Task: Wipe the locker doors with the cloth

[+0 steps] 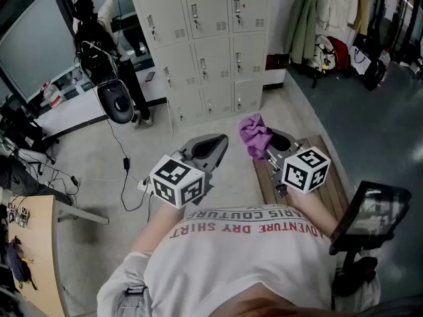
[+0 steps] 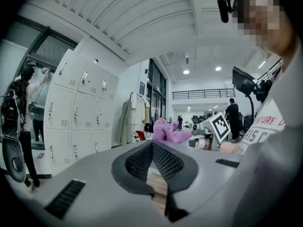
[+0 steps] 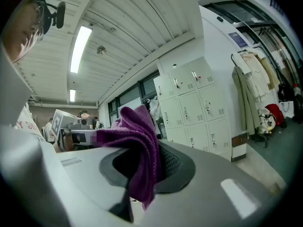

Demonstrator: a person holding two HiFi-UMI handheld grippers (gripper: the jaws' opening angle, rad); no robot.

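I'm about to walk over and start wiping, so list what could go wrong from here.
1. The right gripper pinches the cloth by one bunched fold. Pressed on a locker door, it may slip out or smear rather than wipe flat.
2. A cable trails over the floor on the left. Stepping that way could catch a foot.
3. A person stands by the lockers' left end, so reaching the leftmost doors may mean a bump.

- White fabric T-shirt [image 1: 238, 256], head view: red print, upside down to the camera, with the words "ADVENTURE", "DRY" and "SHIRT".
- Same shirt, grey line beside the red: "…ARIS COUTURE", first letter hidden.
- Left gripper view, shirt edge [image 2: 270, 131]: fragments "URE D" and "RIS C".
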